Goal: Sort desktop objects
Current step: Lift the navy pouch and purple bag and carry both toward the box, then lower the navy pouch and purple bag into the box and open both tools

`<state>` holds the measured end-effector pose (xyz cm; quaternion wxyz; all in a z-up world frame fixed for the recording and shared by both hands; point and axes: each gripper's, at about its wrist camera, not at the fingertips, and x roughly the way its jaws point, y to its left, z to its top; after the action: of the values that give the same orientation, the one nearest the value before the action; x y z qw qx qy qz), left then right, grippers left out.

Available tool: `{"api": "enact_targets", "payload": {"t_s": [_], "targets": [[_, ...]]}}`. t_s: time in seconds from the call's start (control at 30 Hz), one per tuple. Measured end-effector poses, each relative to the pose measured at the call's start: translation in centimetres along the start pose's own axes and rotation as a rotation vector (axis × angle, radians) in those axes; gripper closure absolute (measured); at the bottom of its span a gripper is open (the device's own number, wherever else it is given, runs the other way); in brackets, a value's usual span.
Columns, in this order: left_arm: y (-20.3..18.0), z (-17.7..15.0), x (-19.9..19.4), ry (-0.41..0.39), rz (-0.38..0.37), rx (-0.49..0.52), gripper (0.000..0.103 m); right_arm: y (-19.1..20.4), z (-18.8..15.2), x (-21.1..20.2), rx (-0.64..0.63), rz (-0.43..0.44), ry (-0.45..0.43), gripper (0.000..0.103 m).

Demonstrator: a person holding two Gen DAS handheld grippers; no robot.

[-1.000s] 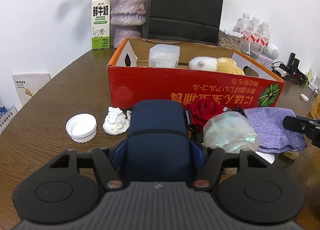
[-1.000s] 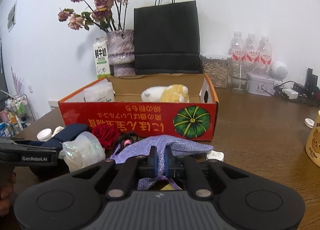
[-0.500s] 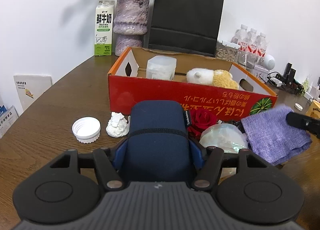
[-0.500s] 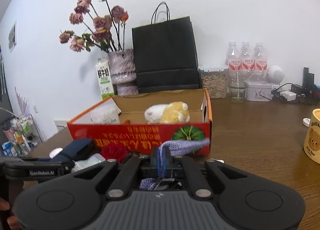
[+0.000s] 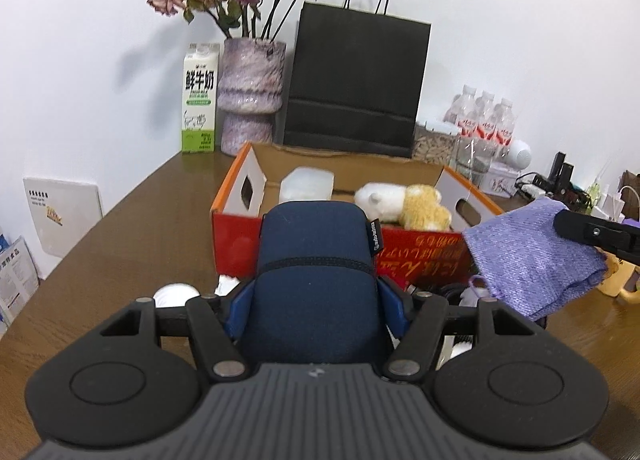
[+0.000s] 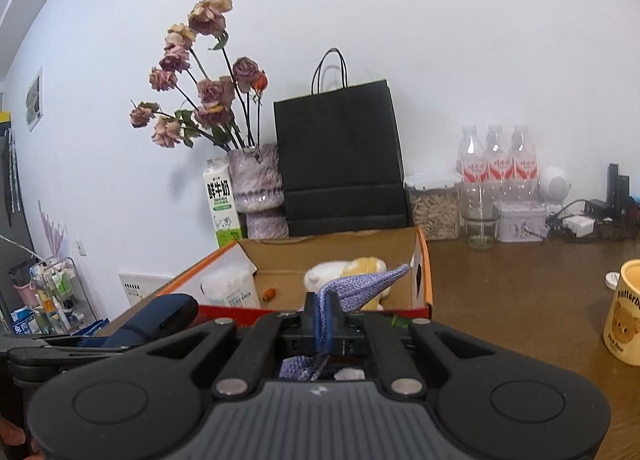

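My left gripper [image 5: 316,292] is shut on a navy blue zip case [image 5: 316,260], lifted off the table in front of the red cardboard box [image 5: 236,236]. In the right wrist view the same case [image 6: 160,320] shows at the lower left. My right gripper [image 6: 322,324] is shut on a purple knitted cloth [image 6: 360,286], which hangs in the air near the box's right end; in the left wrist view the cloth [image 5: 532,256] hangs at the right. Inside the box lie a white and yellow plush toy [image 5: 404,200] and a clear plastic container [image 5: 306,186].
A milk carton [image 5: 200,100], a vase of dried roses [image 5: 252,96] and a black paper bag [image 5: 352,80] stand behind the box. Water bottles [image 6: 496,160], a glass, a jar and cables fill the back right. A yellow mug [image 6: 624,320] stands at the right.
Both grippers have risen with their loads. The blue case and the purple cloth left the table, and the small items in front of the box dropped mostly out of sight.
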<state>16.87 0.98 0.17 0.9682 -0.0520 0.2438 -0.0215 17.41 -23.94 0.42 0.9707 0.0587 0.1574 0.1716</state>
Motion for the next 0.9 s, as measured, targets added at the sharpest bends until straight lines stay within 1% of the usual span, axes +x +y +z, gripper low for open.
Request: {"api": "enact_targets", "payload": {"t_s": [0.27, 0.5, 0.6, 0.73, 0.9], "targets": [[-0.9, 2.5, 0.3, -0.039, -0.022, 0.01, 0.038, 0.9, 2.5, 1.1, -0.025, 0.008, -0.043, 0.101], [-1.5, 5.2, 2.2, -0.062, -0.043, 0.014, 0.038, 1.5, 4.7, 3.9, -0.052, 0.005, -0.053, 0.101], [-1.7, 6.4, 3.5, -0.064, -0.043, 0.016, 0.038, 1.5, 5.5, 5.5, -0.055, 0.005, -0.053, 0.101], [-1.9, 7.6, 5.7, -0.049, -0.053, 0.009, 0.038, 1.2, 6.3, 7.7, -0.058, -0.001, -0.045, 0.101], [-2.7, 8.6, 8.7, -0.028, -0.063, 0.01, 0.038, 0.1, 6.5, 10.8, -0.051, -0.007, -0.015, 0.101]]}}
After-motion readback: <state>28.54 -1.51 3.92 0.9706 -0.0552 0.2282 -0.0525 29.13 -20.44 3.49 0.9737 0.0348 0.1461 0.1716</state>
